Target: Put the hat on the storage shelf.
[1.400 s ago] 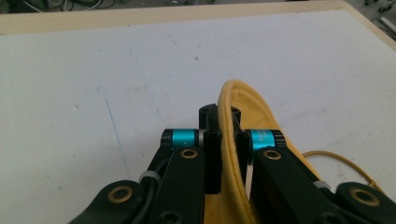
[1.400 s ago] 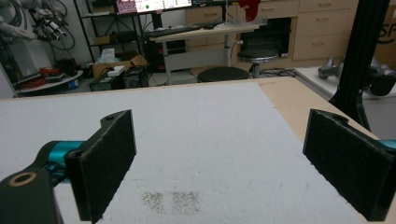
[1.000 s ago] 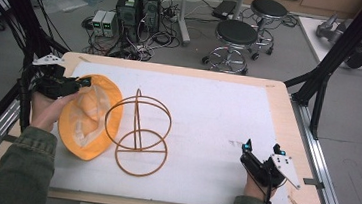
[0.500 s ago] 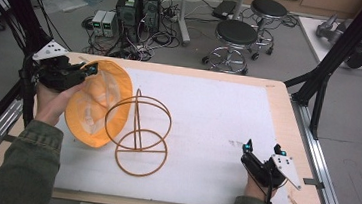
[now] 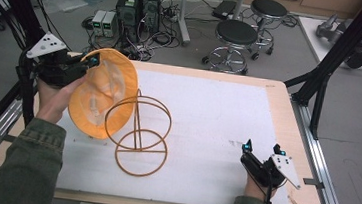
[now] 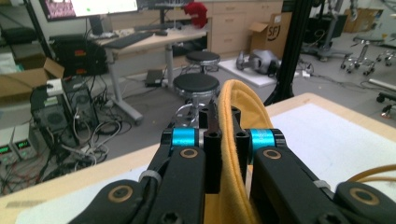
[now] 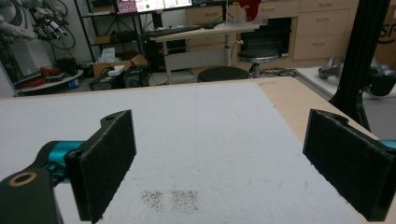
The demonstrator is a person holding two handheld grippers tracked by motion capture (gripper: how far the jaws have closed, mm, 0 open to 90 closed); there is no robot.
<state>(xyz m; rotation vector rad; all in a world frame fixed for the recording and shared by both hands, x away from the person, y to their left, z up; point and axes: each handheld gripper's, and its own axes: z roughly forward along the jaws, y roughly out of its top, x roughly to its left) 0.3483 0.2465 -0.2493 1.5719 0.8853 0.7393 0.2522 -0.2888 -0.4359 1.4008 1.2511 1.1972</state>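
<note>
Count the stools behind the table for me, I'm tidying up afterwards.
2: one stool just past the table's far edge, another stool farther back to its right. Others may be hidden.

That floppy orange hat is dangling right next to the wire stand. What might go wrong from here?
1. The left gripper pinches only the brim edge of the orange fabric hat; the soft cloth might slip out.
2. The hat hangs against the orange wire hat stand, which looks light, so the drooping brim could snag a ring and tip it.
3. The right gripper rests open on the white foam mat, far from the stand, so nothing steadies it.
</note>
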